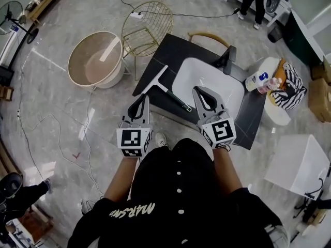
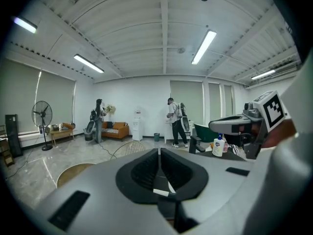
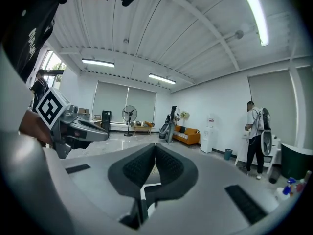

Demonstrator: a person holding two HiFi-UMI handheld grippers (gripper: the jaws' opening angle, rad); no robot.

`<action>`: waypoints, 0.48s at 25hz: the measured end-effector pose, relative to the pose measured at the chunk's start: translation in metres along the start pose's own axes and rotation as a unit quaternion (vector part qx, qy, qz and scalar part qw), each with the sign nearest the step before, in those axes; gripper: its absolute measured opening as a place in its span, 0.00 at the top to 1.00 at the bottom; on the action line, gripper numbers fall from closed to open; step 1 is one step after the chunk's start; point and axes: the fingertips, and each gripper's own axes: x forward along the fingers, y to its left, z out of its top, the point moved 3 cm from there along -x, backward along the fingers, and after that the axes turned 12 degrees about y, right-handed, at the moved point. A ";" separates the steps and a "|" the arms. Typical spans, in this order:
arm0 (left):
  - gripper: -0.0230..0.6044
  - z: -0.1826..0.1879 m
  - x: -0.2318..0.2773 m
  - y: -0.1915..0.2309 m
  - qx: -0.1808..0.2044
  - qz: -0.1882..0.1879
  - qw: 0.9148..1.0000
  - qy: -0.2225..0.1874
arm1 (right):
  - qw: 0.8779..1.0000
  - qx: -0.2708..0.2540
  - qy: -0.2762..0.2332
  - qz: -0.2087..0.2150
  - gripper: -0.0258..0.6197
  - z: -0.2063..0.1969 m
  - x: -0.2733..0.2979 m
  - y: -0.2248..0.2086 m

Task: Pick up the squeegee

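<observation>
The squeegee [image 1: 164, 86] lies on the dark table [image 1: 170, 48], its white blade toward the left edge and its dark handle running right toward the white basin [image 1: 189, 71]. In the head view my left gripper [image 1: 140, 100] hovers just short of the blade end, jaws together with nothing in them. My right gripper [image 1: 202, 92] is over the basin's near rim, right of the handle tip, also shut and empty. The left gripper [image 2: 160, 152] and the right gripper [image 3: 155, 147] both point nearly level across the room.
A black faucet [image 1: 228, 61] and bottles [image 1: 259, 79] stand at the table's right end, beside a striped bag [image 1: 292, 89]. A round beige tub [image 1: 96, 59] and a wire chair [image 1: 148, 27] stand to the left. A white box [image 1: 301, 164] is at the right. People stand far back.
</observation>
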 end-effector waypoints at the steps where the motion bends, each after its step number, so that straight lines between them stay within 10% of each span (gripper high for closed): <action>1: 0.93 -0.001 0.005 0.001 0.000 -0.003 1.000 0.003 | 1.000 0.001 0.007 0.001 0.96 -0.003 0.003 -0.001; 12: 0.93 0.012 0.029 0.002 -0.022 0.018 1.000 -0.002 | 0.998 -0.008 0.044 0.036 0.97 -0.019 0.036 -0.024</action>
